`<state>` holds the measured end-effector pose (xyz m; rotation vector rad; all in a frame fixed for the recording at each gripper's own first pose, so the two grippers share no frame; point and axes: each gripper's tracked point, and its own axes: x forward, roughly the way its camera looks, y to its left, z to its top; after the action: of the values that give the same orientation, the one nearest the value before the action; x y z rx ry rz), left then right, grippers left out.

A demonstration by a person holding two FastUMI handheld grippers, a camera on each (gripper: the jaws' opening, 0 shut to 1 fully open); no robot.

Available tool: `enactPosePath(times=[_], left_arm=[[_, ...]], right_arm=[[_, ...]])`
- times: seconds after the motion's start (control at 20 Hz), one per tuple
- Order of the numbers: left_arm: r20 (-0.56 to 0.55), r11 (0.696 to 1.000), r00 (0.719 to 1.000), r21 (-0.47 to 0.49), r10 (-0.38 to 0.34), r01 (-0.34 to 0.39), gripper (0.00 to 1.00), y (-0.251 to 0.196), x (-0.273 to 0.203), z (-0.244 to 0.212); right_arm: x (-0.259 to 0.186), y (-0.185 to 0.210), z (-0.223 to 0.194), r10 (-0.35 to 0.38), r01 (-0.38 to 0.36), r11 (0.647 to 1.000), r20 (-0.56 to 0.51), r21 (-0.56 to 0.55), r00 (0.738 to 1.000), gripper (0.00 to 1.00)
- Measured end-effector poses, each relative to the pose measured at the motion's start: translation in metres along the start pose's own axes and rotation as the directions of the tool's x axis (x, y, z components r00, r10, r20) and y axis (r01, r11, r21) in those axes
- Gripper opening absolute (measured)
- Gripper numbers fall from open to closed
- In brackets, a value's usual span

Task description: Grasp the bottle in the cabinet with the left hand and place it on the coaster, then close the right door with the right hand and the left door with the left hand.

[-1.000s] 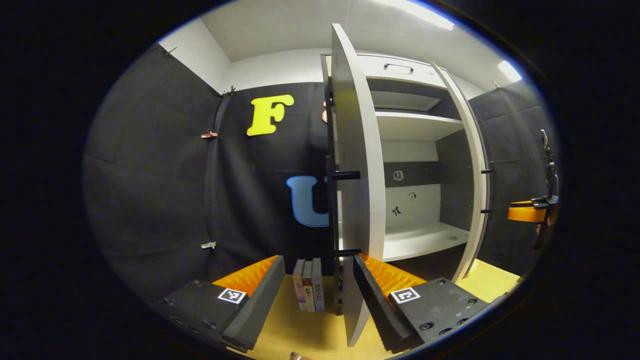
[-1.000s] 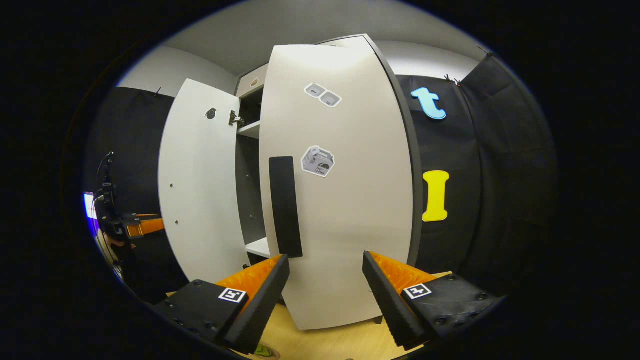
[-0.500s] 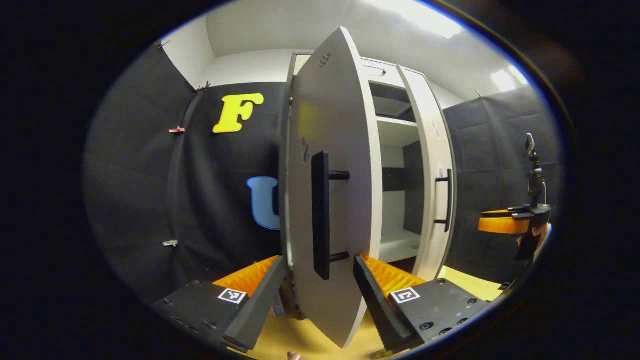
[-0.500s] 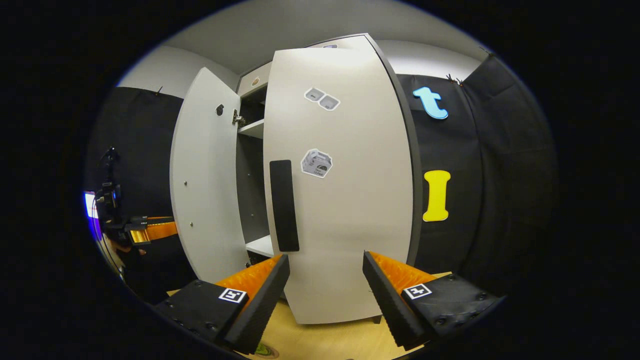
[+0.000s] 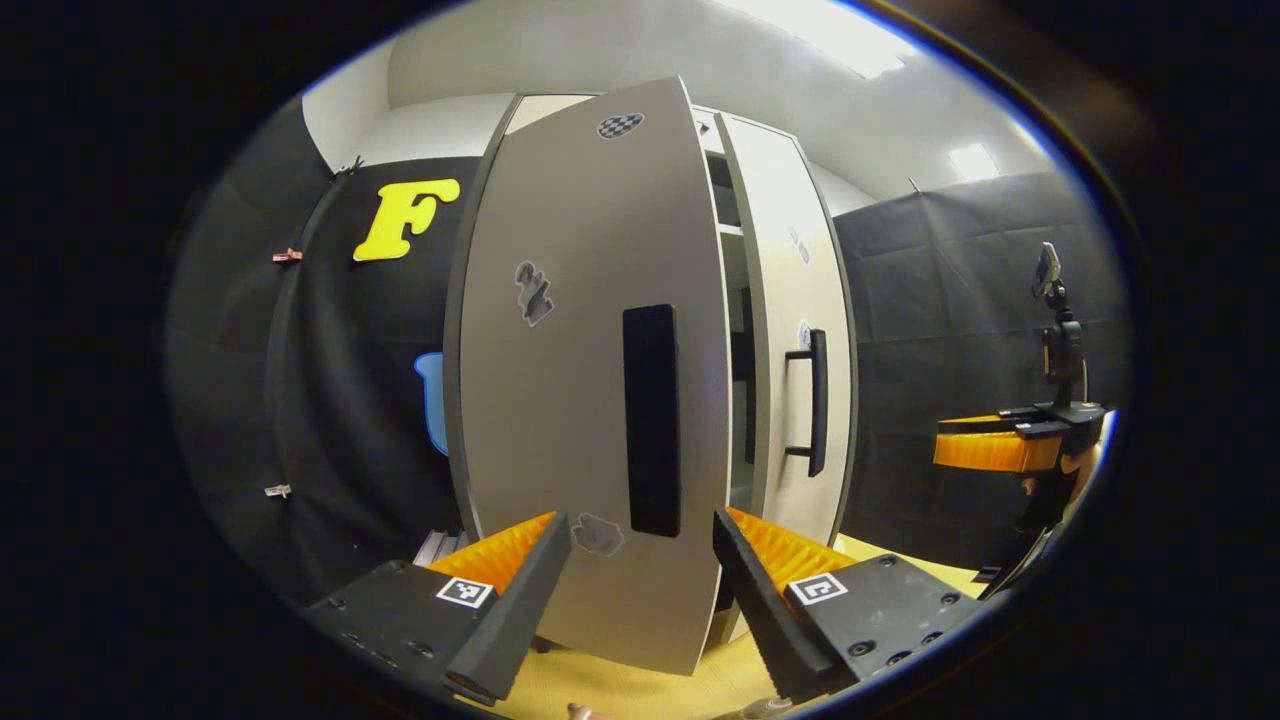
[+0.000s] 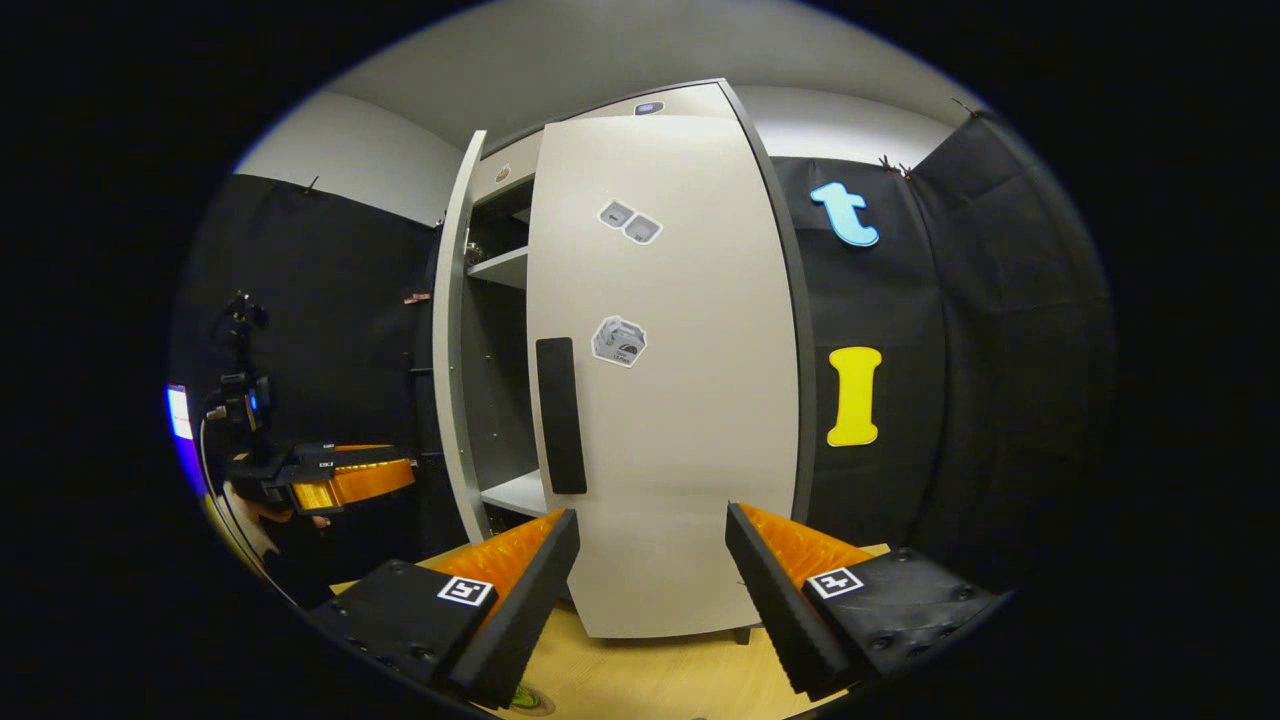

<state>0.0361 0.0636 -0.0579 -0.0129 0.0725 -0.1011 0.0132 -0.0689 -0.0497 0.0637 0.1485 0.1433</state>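
Door-closing is underway: left tongs, released, face the left door, not yet shut. Right tongs, also released, face the right door. Next, each door likely needs a final push flush.

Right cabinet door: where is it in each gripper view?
Left gripper view: the right door is a narrow strip right of centre, seen obliquely, past the left door.
Right gripper view: it fills the centre, face-on, above the jaws.
Shared landmark: its black handle, beside the cabinet's opening in both.
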Motion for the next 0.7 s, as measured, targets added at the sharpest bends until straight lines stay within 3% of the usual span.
enactPosePath(times=[0.5,0.7], left_arm=[[-0.002,1.0,1.0,-0.001,0.009,-0.009,0.92,-0.004,-0.013,-0.002],[0.0,0.999,0.999,0.001,0.044,-0.044,0.92,0.0,-0.019,0.0]], right_arm=[[-0.015,0.0,0.004,-0.001,0.002,1.0,0.018,-0.005,1.0,0.98],[-0.021,-0.005,0.007,-0.043,0.043,0.999,0.035,-0.013,0.998,0.98]])
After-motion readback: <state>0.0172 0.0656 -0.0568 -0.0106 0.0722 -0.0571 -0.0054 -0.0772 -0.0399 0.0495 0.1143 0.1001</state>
